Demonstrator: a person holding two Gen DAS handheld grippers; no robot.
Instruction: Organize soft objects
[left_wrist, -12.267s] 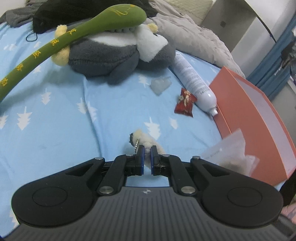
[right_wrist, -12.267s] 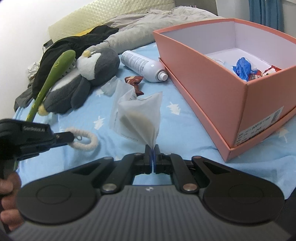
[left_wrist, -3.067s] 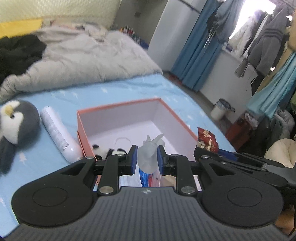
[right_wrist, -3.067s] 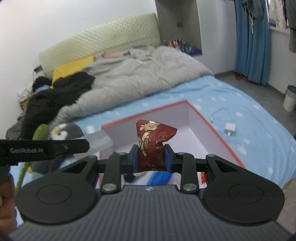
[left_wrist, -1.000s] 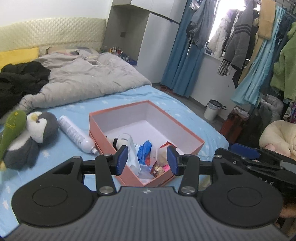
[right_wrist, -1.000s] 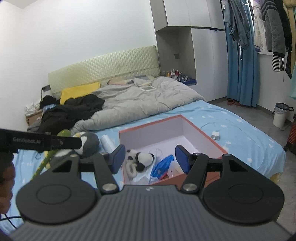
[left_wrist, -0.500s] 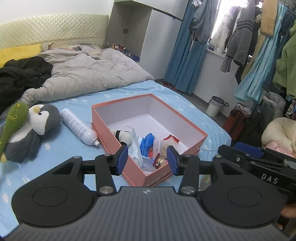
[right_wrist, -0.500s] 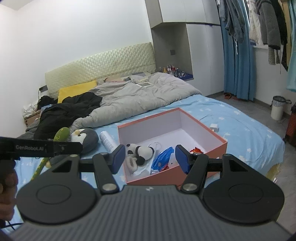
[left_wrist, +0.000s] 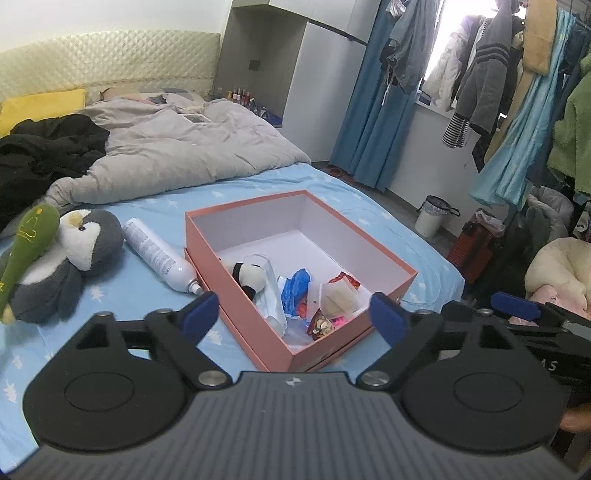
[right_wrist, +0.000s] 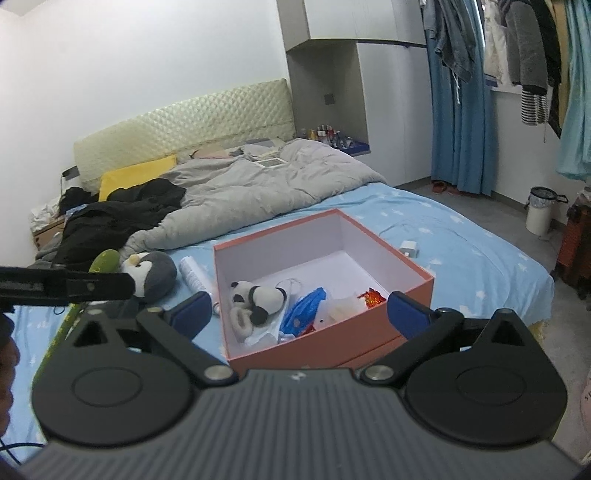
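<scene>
An open salmon-pink box (left_wrist: 207, 236) (right_wrist: 413, 291) stands on the blue bed. It holds a panda plush (left_wrist: 249, 275) (right_wrist: 258, 297), a blue bag (left_wrist: 295, 286) (right_wrist: 306, 301), a clear bag (left_wrist: 338, 295) and red snack packets (right_wrist: 371, 297). My left gripper (left_wrist: 293, 319) is open and empty, held above and in front of the box. My right gripper (right_wrist: 301, 312) is open and empty, also raised before the box. A grey penguin plush (left_wrist: 74, 258) (right_wrist: 155, 273) and a green plush stick (left_wrist: 22, 247) (right_wrist: 105, 260) lie left of the box.
A white spray bottle (left_wrist: 159, 256) (right_wrist: 195, 278) lies between penguin and box. A grey duvet (left_wrist: 166, 151) and black clothes (left_wrist: 44, 147) cover the bed's far side. A white charger (right_wrist: 408, 249) lies right of the box. Hanging clothes (left_wrist: 498, 92) and a bin (left_wrist: 434, 218) stand at the right.
Both grippers have opened wider and stay empty. The view of the box has barely shifted since half a second ago; earlier each gripper carried a bag and a snack packet to the box.
</scene>
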